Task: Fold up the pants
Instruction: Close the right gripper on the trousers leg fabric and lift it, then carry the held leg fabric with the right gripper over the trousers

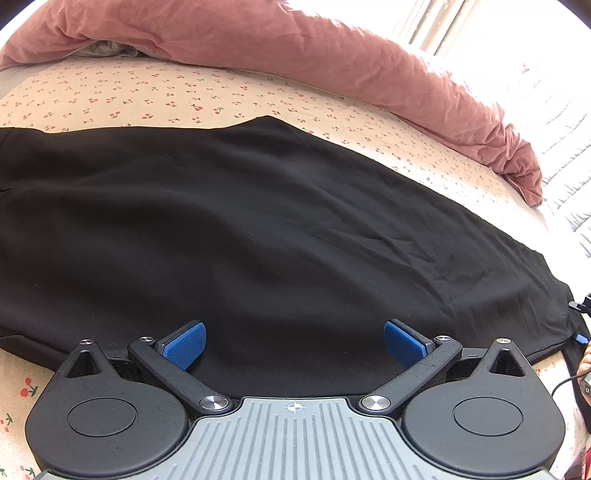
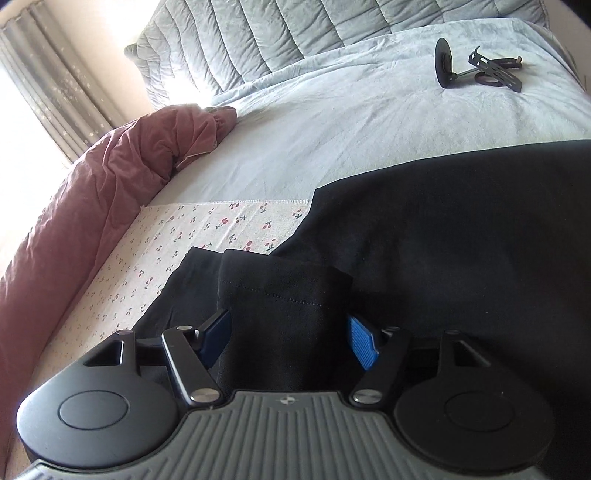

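Observation:
Black pants [image 1: 258, 221] lie spread flat across the cherry-print sheet [image 1: 129, 92], filling the middle of the left wrist view. My left gripper [image 1: 294, 343] hovers over their near edge, blue pads wide apart, nothing between them. In the right wrist view the pants [image 2: 443, 240] cover the right side. A stitched hem end [image 2: 280, 291] is bunched and raised between the blue pads of my right gripper [image 2: 290, 338], which press it from both sides. A bit of that gripper and a hand [image 1: 585, 360] show at the pants' right end.
A pink duvet [image 1: 332, 55] is heaped along the far side of the bed, also seen as pink duvet [image 2: 92, 203]. A pale blue blanket [image 2: 351, 122] and grey quilt [image 2: 258, 33] lie beyond. A black metal stand [image 2: 476, 70] rests on the blanket. Curtains [image 2: 48, 92] hang at left.

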Demonstrator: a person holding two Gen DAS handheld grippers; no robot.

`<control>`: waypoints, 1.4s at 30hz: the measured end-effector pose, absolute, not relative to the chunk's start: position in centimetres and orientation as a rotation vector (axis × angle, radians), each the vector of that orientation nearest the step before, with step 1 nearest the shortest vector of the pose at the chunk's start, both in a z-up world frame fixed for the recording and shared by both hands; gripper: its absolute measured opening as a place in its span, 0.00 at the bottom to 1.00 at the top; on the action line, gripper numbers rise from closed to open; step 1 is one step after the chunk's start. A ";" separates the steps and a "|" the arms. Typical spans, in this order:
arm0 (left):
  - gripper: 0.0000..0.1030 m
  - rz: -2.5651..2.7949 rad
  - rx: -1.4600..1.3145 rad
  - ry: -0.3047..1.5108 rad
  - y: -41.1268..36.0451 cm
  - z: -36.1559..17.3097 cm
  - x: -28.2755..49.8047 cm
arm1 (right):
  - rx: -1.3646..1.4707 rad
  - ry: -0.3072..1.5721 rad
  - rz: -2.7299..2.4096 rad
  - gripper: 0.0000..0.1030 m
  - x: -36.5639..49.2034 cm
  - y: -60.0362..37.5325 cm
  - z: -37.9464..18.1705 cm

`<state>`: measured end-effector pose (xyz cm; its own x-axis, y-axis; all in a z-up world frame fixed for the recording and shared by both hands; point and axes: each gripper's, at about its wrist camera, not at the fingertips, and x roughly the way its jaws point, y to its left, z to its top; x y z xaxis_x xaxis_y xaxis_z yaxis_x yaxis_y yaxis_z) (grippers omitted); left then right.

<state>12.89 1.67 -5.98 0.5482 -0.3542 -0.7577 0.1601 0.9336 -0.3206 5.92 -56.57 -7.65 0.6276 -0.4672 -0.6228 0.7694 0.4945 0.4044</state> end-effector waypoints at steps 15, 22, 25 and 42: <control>1.00 -0.262 -0.330 0.957 2.7 -6.2 13.4 | 0.507 0.303 -0.724 0.00 7.0 -51.5 -3.7; 1.00 -0.260 -0.433 0.967 4.0 -6.3 13.8 | 0.158 0.300 -0.510 0.00 10.2 -42.5 -2.5; 1.00 -0.261 -0.459 0.971 4.3 -6.3 13.9 | -0.028 0.360 -0.325 0.00 11.2 -36.9 -2.9; 1.00 -0.264 -0.508 0.977 4.9 -6.3 13.9 | -0.514 0.603 0.126 0.22 8.9 -23.4 -7.7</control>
<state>13.92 4.87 -6.33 0.5403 -0.4341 -0.7209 -0.0117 0.8527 -0.5222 8.88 -23.42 -7.68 0.8203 -0.0340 -0.5709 -0.2597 0.8672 -0.4249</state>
